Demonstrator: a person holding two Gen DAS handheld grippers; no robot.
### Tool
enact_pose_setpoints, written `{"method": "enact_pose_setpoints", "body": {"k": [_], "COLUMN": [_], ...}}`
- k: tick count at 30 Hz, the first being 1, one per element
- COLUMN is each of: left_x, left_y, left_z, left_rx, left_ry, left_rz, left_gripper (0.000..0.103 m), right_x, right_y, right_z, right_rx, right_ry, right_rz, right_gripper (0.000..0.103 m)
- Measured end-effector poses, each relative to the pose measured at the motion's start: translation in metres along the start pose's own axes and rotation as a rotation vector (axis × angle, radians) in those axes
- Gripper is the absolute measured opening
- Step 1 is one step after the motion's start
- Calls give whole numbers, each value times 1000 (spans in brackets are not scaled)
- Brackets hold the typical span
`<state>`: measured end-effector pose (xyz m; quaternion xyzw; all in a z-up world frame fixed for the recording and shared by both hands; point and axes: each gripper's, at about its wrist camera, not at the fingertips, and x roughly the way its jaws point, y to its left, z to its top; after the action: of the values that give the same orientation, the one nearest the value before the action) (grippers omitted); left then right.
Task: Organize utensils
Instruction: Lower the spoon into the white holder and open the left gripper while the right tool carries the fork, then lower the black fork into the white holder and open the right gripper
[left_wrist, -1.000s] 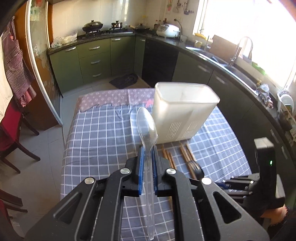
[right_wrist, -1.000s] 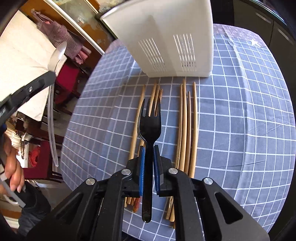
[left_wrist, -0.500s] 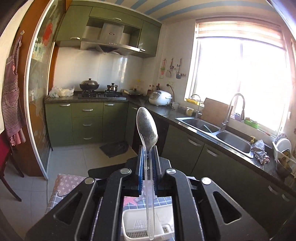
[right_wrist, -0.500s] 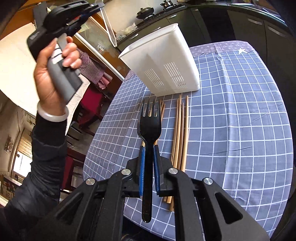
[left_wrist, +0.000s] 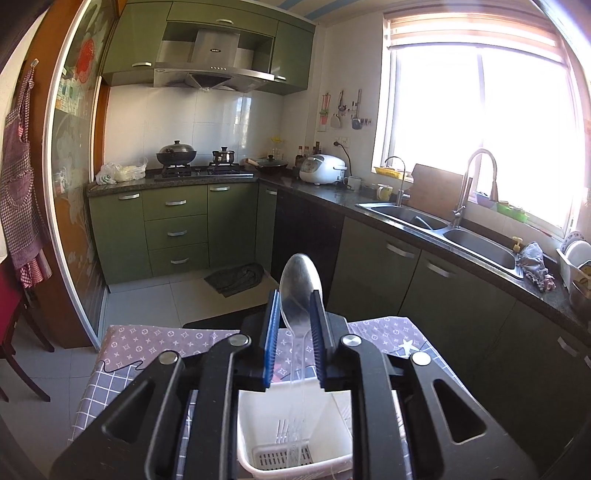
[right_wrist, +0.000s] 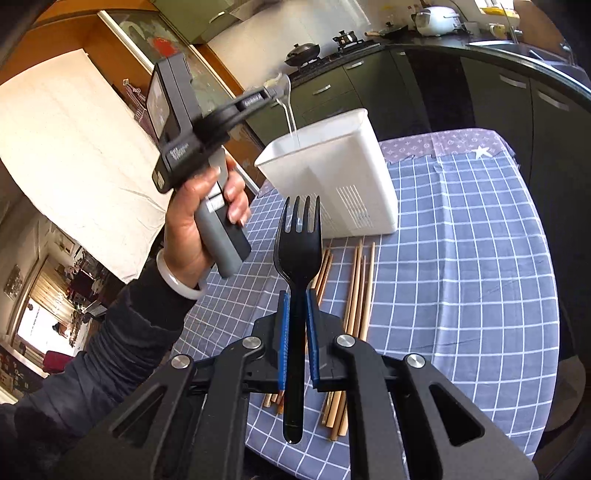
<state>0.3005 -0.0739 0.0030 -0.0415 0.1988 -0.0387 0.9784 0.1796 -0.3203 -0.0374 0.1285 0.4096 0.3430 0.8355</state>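
My left gripper (left_wrist: 293, 314) is open above the white utensil holder (left_wrist: 247, 424). A clear plastic spoon (left_wrist: 300, 291) stands loose between its blue pads, handle reaching down into the holder. In the right wrist view the left gripper (right_wrist: 271, 92) hangs over the holder (right_wrist: 354, 166) with the spoon's handle (right_wrist: 290, 114) dipping inside. My right gripper (right_wrist: 295, 314) is shut on a black plastic fork (right_wrist: 298, 236), tines up, held over the table in front of the holder. Wooden chopsticks (right_wrist: 360, 280) lie on the checked cloth under the fork.
The table has a blue checked cloth (right_wrist: 461, 266) with a purple patterned strip (right_wrist: 443, 142) at the far end. Green kitchen cabinets (left_wrist: 177, 229), a counter and sink (left_wrist: 461, 236) stand beyond the table. A red chair (left_wrist: 11, 325) stands left.
The left gripper moved over the holder and its jaws opened. The spoon slid down between the pads, its handle now inside the holder. The right gripper lifted slightly with the fork.
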Motion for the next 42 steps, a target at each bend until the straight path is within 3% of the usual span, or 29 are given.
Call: {"method": "enact_pose_setpoints", "body": {"k": [6, 10, 15, 19, 23, 28, 33, 38, 42], "left_x": [-34, -76, -140, -182, -197, -193, -182, -177, -172], "left_y": [18, 34, 48, 61, 77, 92, 86, 72, 67], "left_z": [0, -6, -34, -69, -99, -122, -128, -130, -134], "left_rx": [-49, -105, -122, -169, -227, -284, -264, -220, -201], "left_ry": [-18, -32, -46, -32, 18, 94, 140, 186, 238], "left_rz": [-19, -28, 6, 22, 41, 49, 51, 44, 45], "left_gripper": [19, 27, 27, 28, 31, 31, 31, 31, 31], "right_x": [-19, -16, 17, 59, 91, 102, 111, 106, 83], "right_y": [20, 31, 33, 20, 4, -3, -2, -1, 0], "right_z": [53, 102, 155, 175, 174, 153, 130, 114, 102], "right_rx": [-54, -93, -118, -135, -143, -181, -208, -223, -188], "right_ry": [-150, -294, -417, -453, -433, -424, -378, -367, -401], "right_rz": [-44, -117, -224, -316, -335, -354, -369, -379, -361], "right_gripper": [10, 10, 10, 10, 10, 10, 11, 39, 39]}}
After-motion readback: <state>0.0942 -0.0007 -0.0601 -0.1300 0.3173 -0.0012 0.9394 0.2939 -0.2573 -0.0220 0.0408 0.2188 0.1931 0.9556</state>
